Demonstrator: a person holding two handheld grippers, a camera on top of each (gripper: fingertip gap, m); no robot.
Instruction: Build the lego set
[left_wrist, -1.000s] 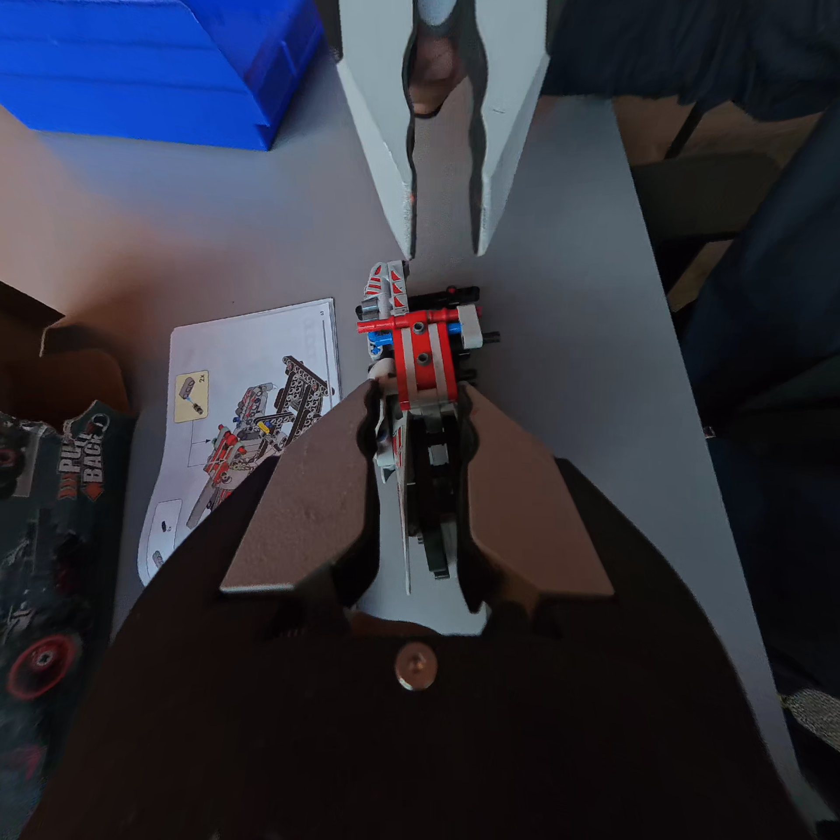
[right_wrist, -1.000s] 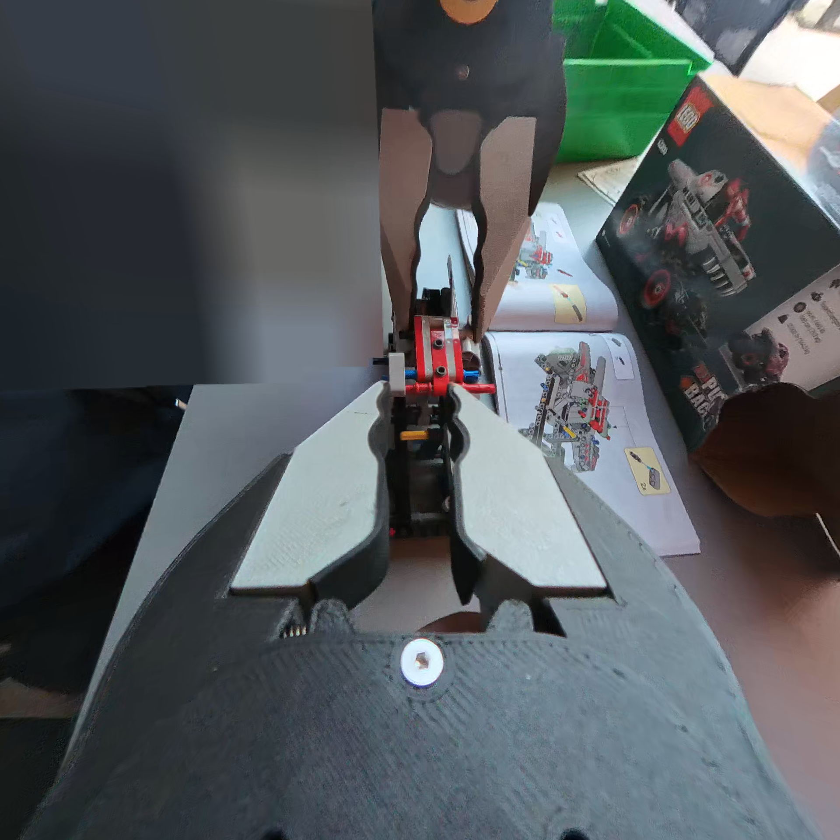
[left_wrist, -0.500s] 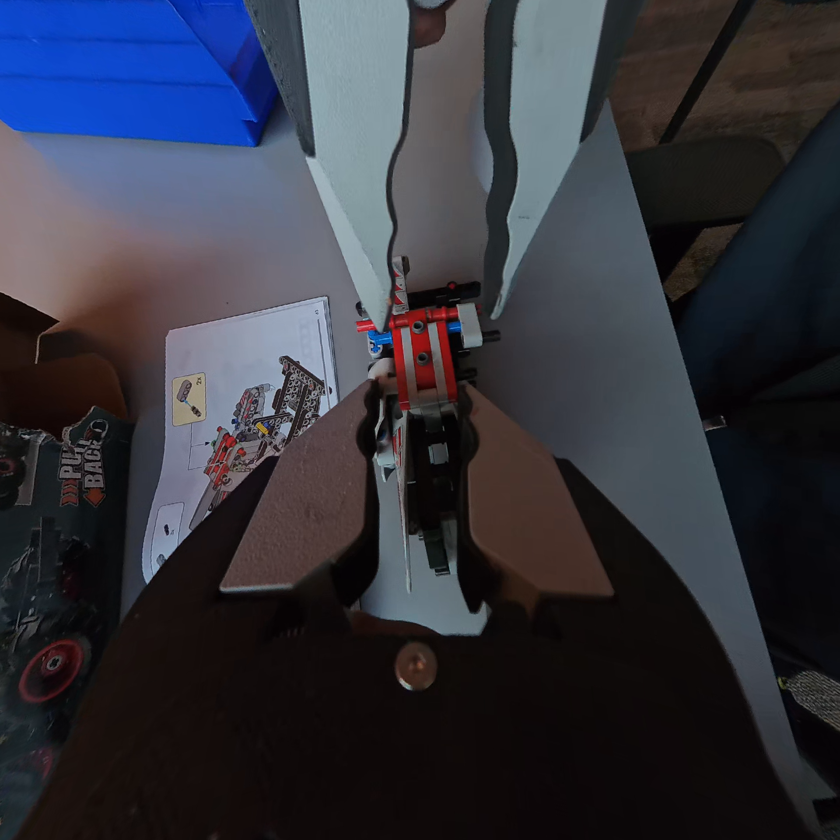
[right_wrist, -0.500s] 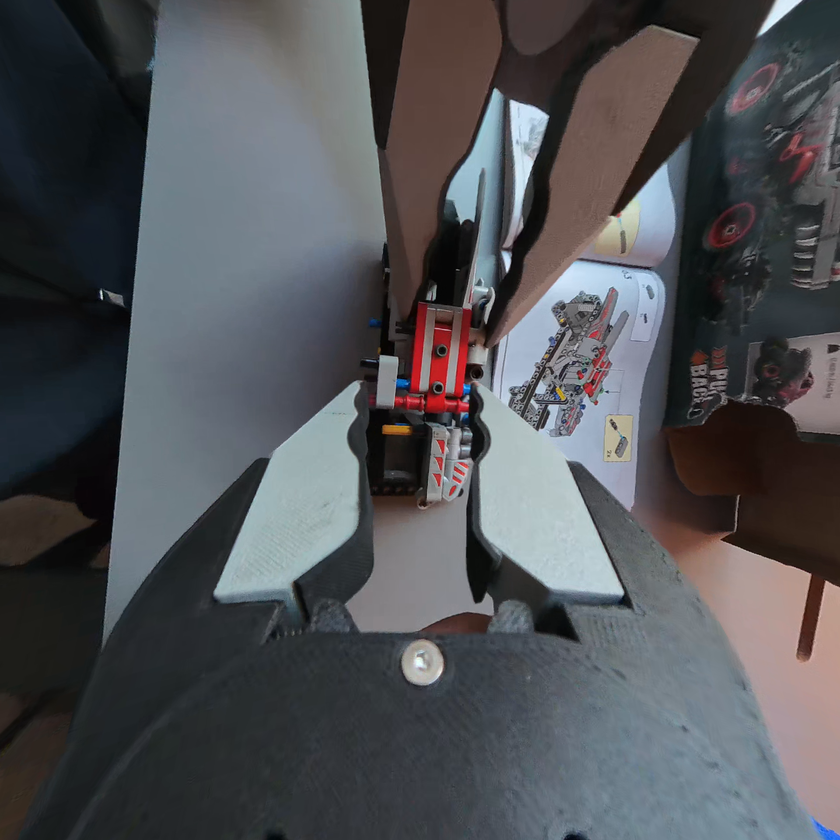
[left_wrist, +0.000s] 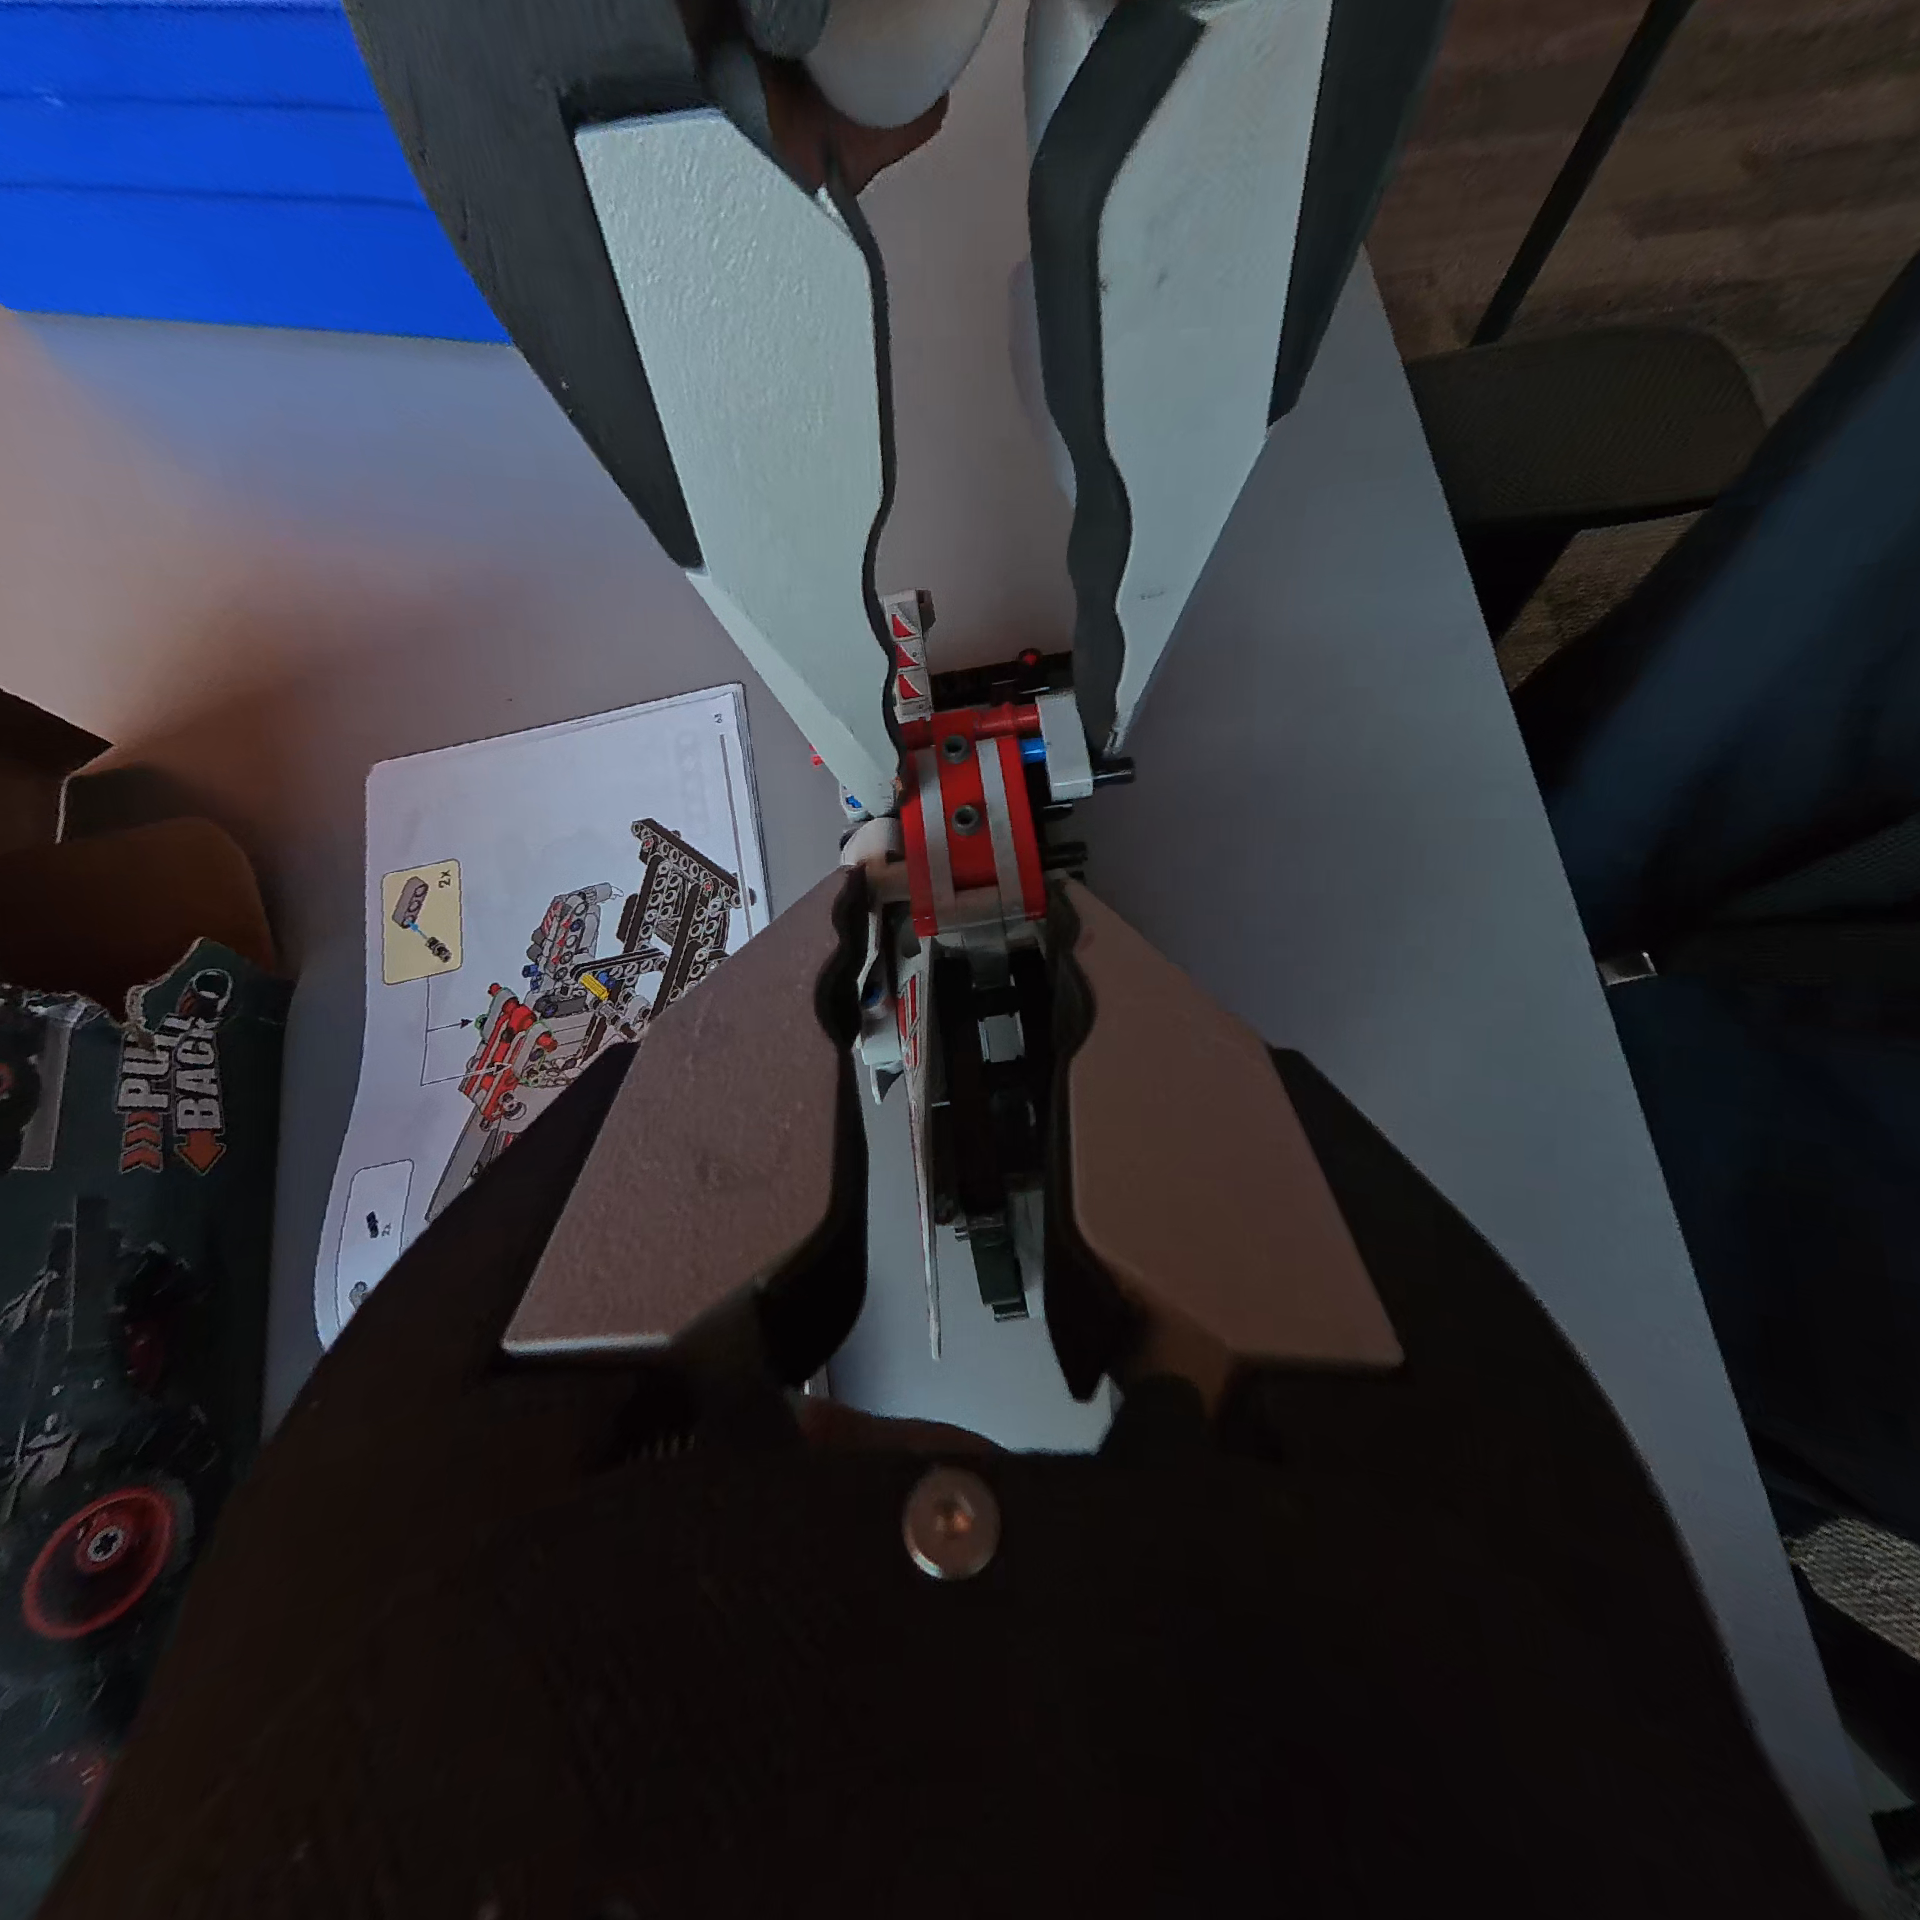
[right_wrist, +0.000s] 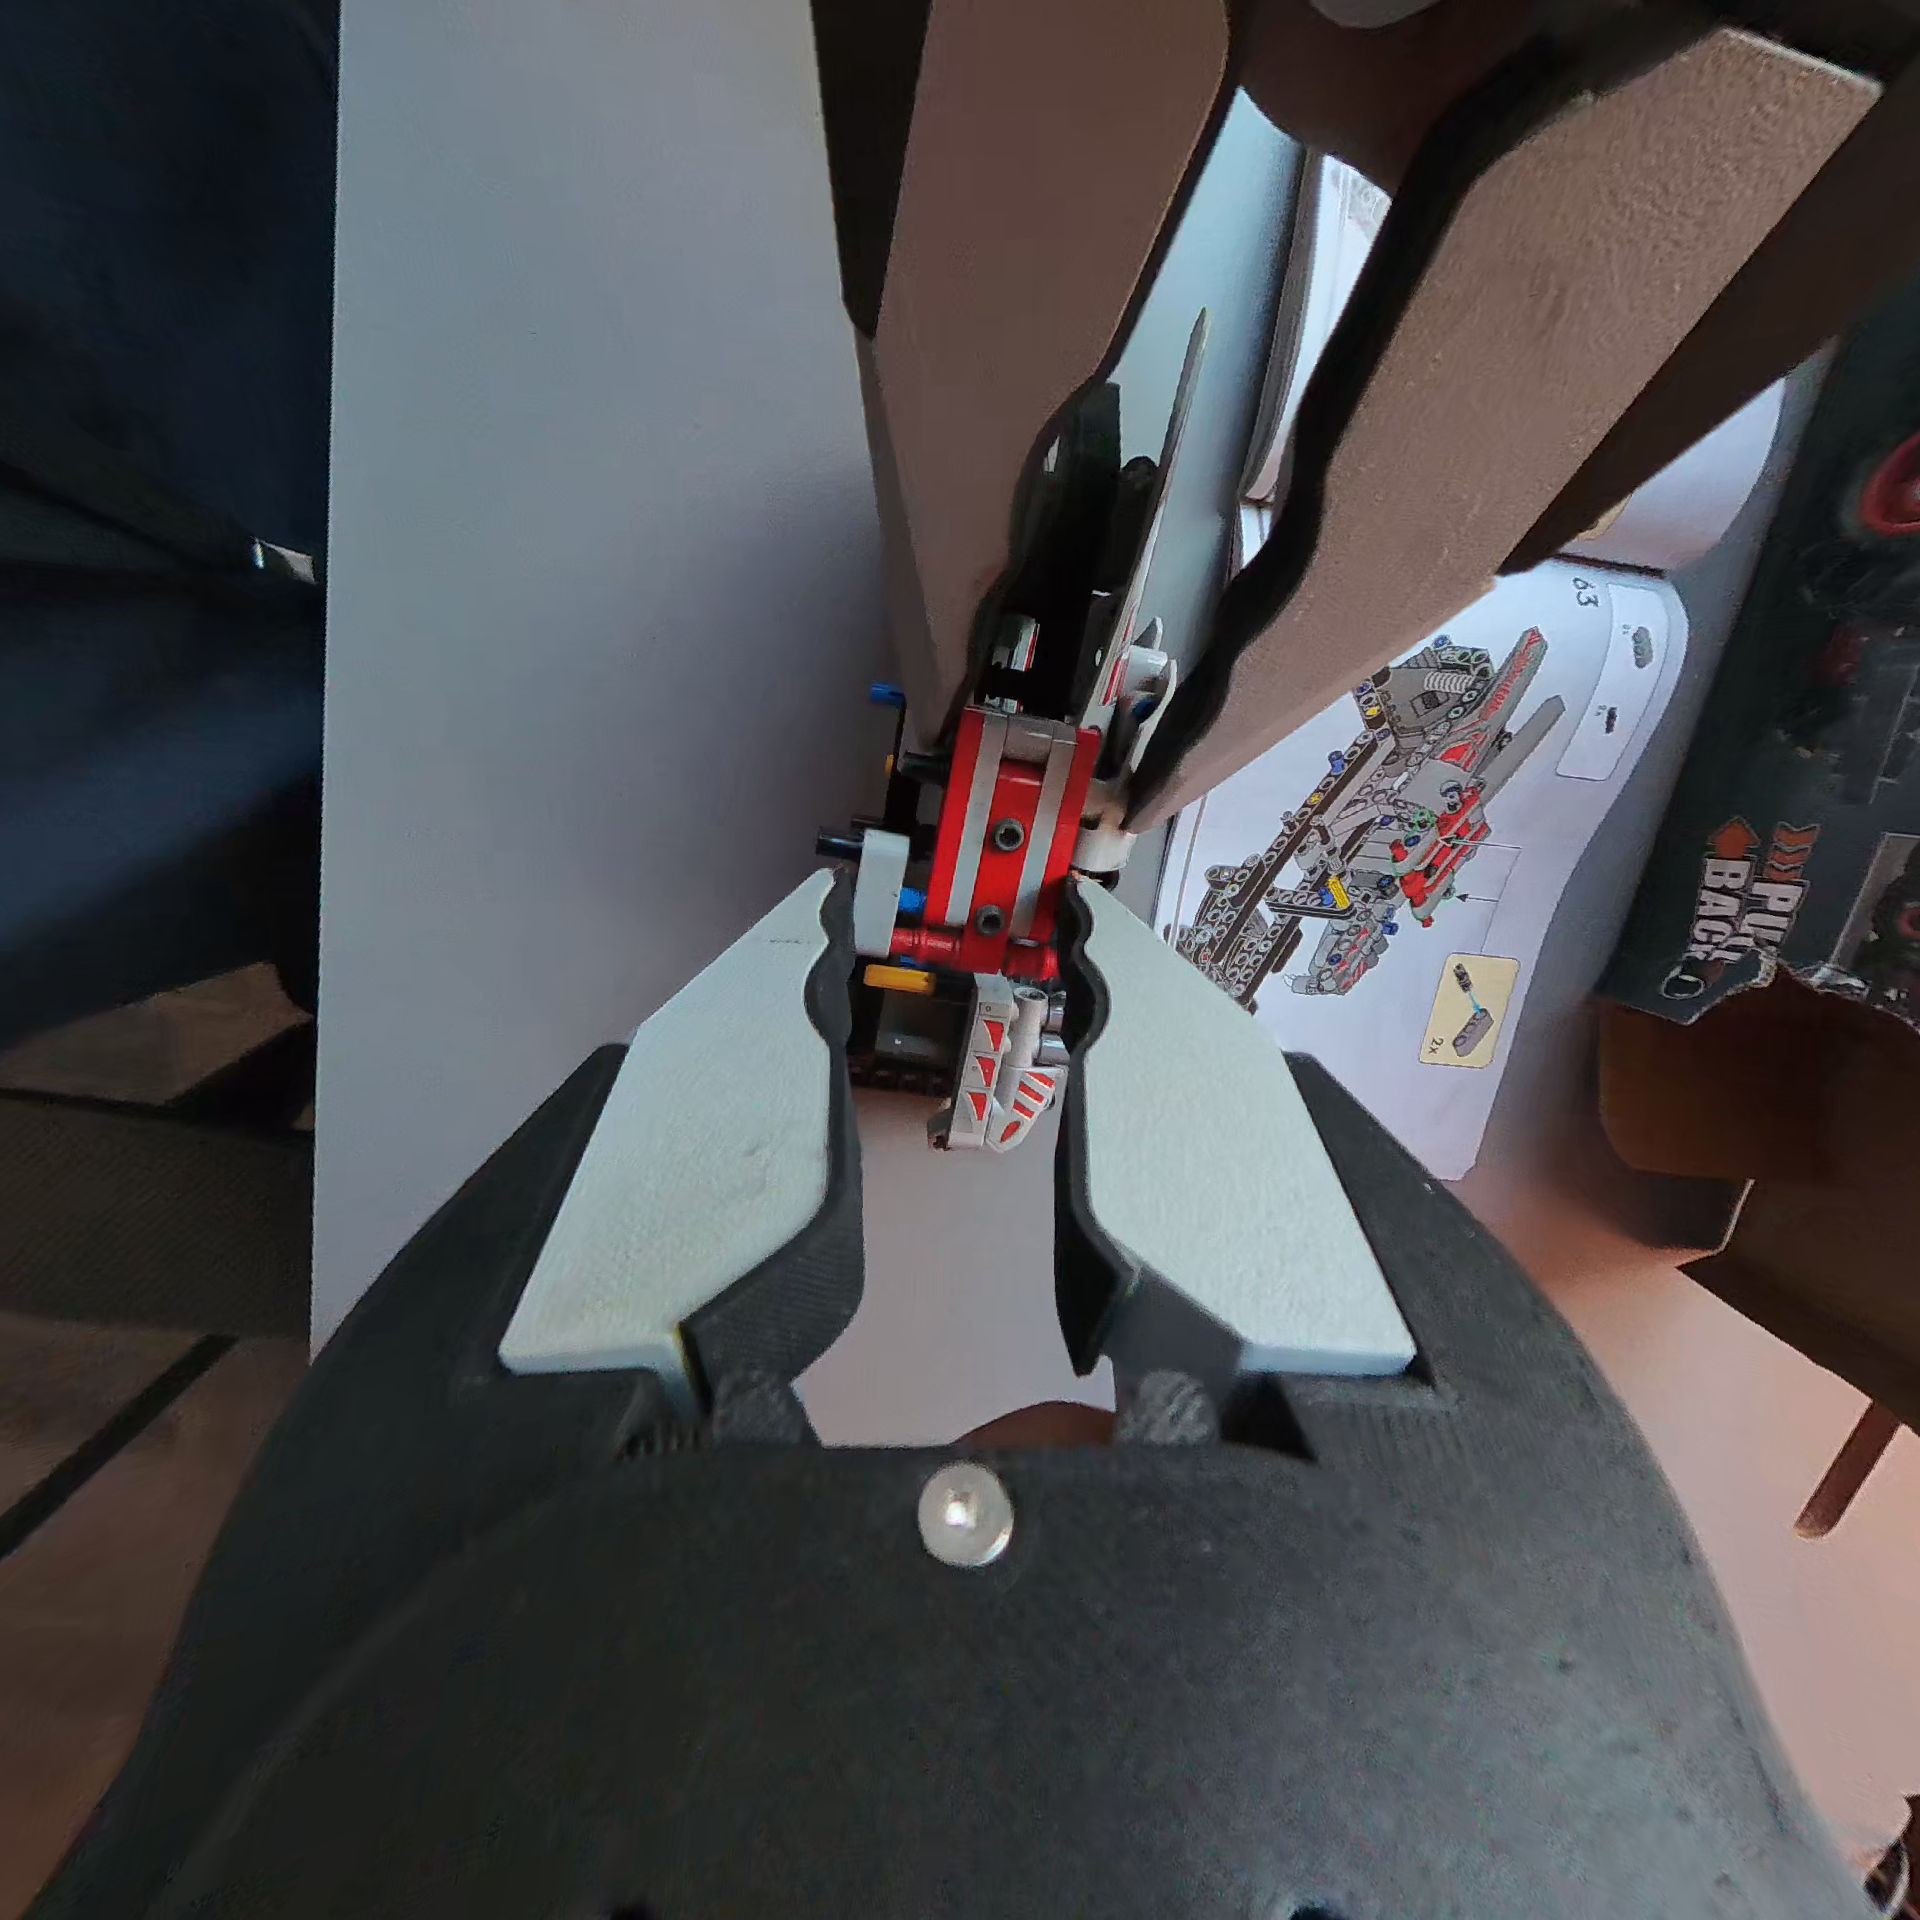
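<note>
The brown-fingered left gripper (left_wrist: 956, 894) is clamped on the rear of the partly built red, grey and black lego model (left_wrist: 971, 831), held above the grey table (left_wrist: 1351, 935). From the far side, the pale-grey-fingered right gripper (right_wrist: 961, 914) now brackets its red nose, fingers narrowed; firm contact looks likely but unclear. A second ago it hung clear. The open instruction booklet (left_wrist: 561, 831) lies left.

Red model (left_wrist: 971, 831) with grey stripes, brown left gripper (left_wrist: 956, 904) fingers, pale grey right gripper (right_wrist: 961, 925) fingers, blue bin (left_wrist: 208, 166) upper left, grey table (left_wrist: 1351, 935)
</note>
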